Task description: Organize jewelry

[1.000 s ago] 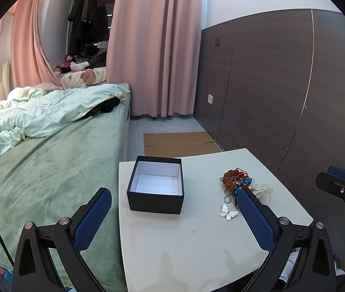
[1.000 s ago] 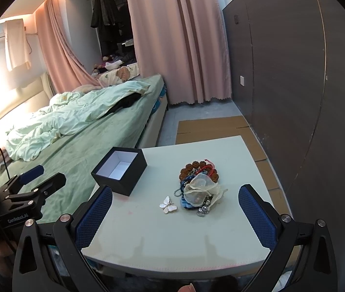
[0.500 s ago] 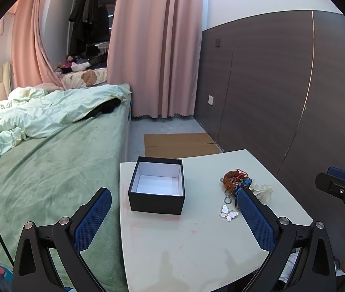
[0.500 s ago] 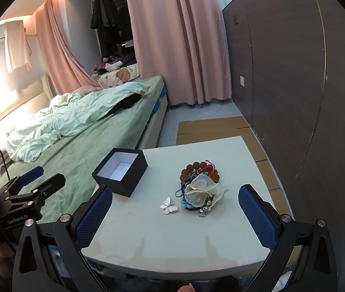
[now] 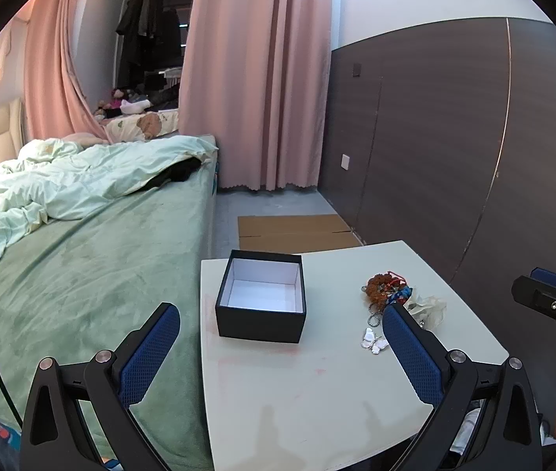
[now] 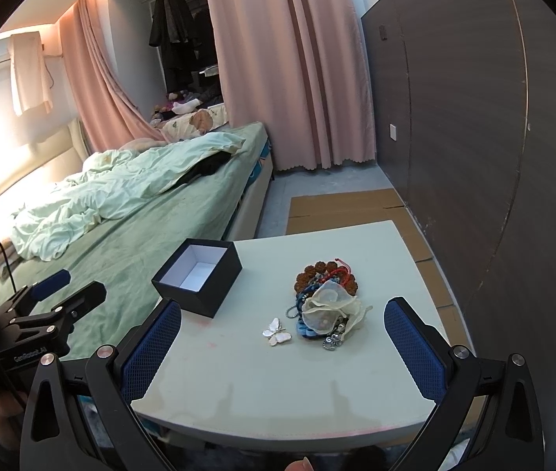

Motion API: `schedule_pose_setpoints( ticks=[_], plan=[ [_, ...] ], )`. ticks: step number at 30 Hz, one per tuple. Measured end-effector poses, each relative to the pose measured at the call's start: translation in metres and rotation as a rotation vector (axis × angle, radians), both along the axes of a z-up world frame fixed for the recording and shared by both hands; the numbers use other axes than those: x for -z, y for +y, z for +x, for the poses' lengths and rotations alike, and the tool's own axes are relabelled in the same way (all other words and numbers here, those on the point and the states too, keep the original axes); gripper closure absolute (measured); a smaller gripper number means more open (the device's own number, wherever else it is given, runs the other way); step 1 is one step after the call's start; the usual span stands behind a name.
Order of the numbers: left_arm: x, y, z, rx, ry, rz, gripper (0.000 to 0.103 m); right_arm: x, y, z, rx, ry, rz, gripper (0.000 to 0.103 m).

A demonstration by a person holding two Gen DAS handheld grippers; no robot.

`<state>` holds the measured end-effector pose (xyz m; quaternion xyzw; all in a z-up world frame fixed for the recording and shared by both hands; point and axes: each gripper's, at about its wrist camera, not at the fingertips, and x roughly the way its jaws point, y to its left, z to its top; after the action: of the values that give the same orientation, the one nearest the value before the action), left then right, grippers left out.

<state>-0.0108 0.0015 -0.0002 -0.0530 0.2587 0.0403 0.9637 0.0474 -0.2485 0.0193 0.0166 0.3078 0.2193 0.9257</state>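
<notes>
An open black box (image 5: pixel 261 301) (image 6: pixel 198 276) with a white inside stands on the left part of a small white table (image 5: pixel 317 392) (image 6: pixel 270 384). A heap of jewelry (image 6: pixel 327 302) (image 5: pixel 389 292), with brown beads, red cord, blue pieces and a sheer cream pouch, lies on the table's right part. A white butterfly piece (image 6: pixel 276 333) (image 5: pixel 374 341) lies alone just before the heap. My left gripper (image 5: pixel 281 349) hangs open above the table's near edge, short of the box. My right gripper (image 6: pixel 282 347) is open too, short of the butterfly and heap.
A bed (image 5: pixel 81 274) with a green cover and rumpled pale duvet runs along the table's left side. A dark wood-panel wall (image 5: pixel 454 137) stands to the right. Flat cardboard (image 5: pixel 297 229) lies on the floor beyond the table, before pink curtains (image 5: pixel 258 78).
Both views have crept very slightly forward toward the table. Nothing on the table has moved, and both grippers stay open.
</notes>
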Motion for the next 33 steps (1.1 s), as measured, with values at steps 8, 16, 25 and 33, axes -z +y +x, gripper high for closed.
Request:
schedule_pose_setpoints(
  ticks=[8, 16, 25, 33],
  plan=[
    [0.004, -0.002, 0.007, 0.006, 0.019, -0.003, 0.0, 0.001, 0.004, 0.001, 0.003, 0.004, -0.001, 0.0],
    [0.012, -0.004, 0.025, 0.038, 0.045, -0.046, 0.0, 0.013, -0.013, 0.024, 0.096, 0.085, 0.036, 0.0],
    [0.032, -0.027, 0.058, 0.157, 0.127, -0.092, 0.004, 0.037, -0.038, 0.059, 0.176, 0.214, 0.125, 0.0],
    [0.061, -0.053, 0.085, 0.276, 0.24, -0.118, 0.012, 0.062, -0.055, 0.083, 0.202, 0.356, 0.22, 0.014]
  ],
)
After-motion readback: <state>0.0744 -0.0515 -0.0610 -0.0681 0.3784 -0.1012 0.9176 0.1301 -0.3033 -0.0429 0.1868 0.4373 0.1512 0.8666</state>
